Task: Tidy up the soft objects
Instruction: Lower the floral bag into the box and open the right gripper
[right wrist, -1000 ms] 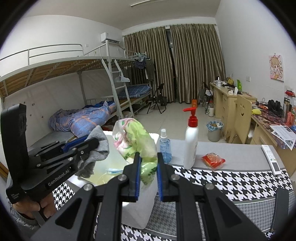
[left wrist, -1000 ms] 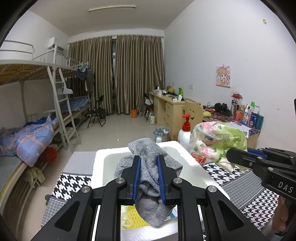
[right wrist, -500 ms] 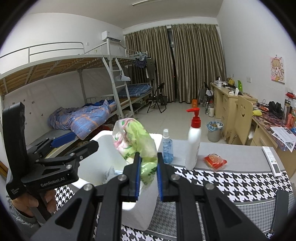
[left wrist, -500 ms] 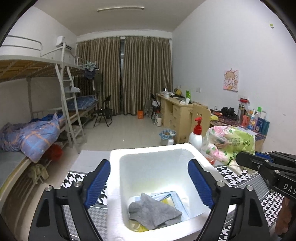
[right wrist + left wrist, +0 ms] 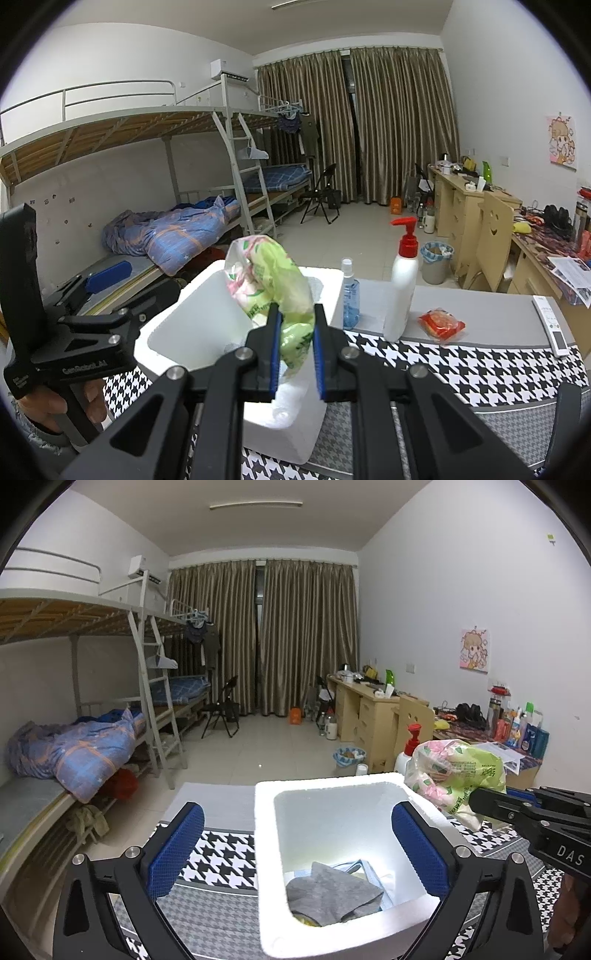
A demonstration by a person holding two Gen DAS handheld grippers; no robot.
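Observation:
A white foam box (image 5: 332, 786) stands on the houndstooth table cloth. A grey cloth (image 5: 332, 893) lies inside it on some flat packets. My left gripper (image 5: 295, 838) is open and empty, its jaws wide apart above the box's near left side. My right gripper (image 5: 295, 347) is shut on a green and pink plastic bag (image 5: 273, 280) and holds it over the box's (image 5: 192, 317) right rim. The bag also shows in the left wrist view (image 5: 458, 775), to the right of the box.
A white pump bottle with a red top (image 5: 402, 291), a small blue spray bottle (image 5: 350, 295), a red snack packet (image 5: 441, 325) and a remote (image 5: 552, 325) sit on the table right of the box. Bunk beds stand left, desks right.
My left gripper opened and let the grey cloth drop into the foam box, then drifted left. My right gripper kept the bag and moved closer over the box rim.

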